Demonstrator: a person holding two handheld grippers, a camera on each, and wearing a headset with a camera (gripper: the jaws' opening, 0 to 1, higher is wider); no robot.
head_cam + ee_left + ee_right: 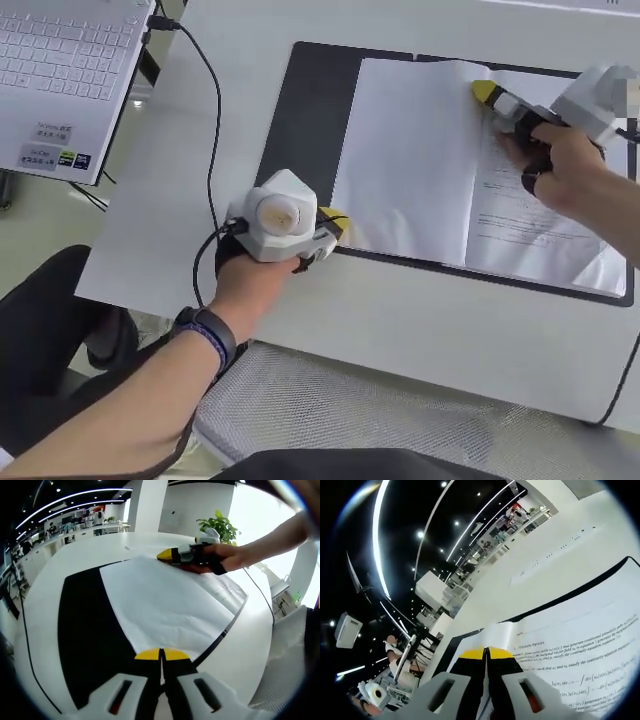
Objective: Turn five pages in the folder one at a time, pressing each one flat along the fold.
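Observation:
A black folder point(300, 120) lies open on the white table. A blank turned page point(410, 150) covers its middle, and a printed page point(530, 220) lies to the right. My left gripper point(333, 222) is shut, its yellow tips point(161, 654) resting on the folder's black cover point(85, 630) at the near corner of the blank page point(165, 605). My right gripper point(487, 92) is shut too, its tip down at the far end of the fold. In the right gripper view its tips point(486, 653) sit just below a curled page edge point(501, 629), above printed text point(580, 660).
A white laptop point(60, 70) sits at the far left, and a black cable point(212, 130) runs across the table toward my left gripper. The table's near edge point(420, 385) runs over a mesh chair seat point(380, 420). A potted plant point(220, 527) stands beyond the table.

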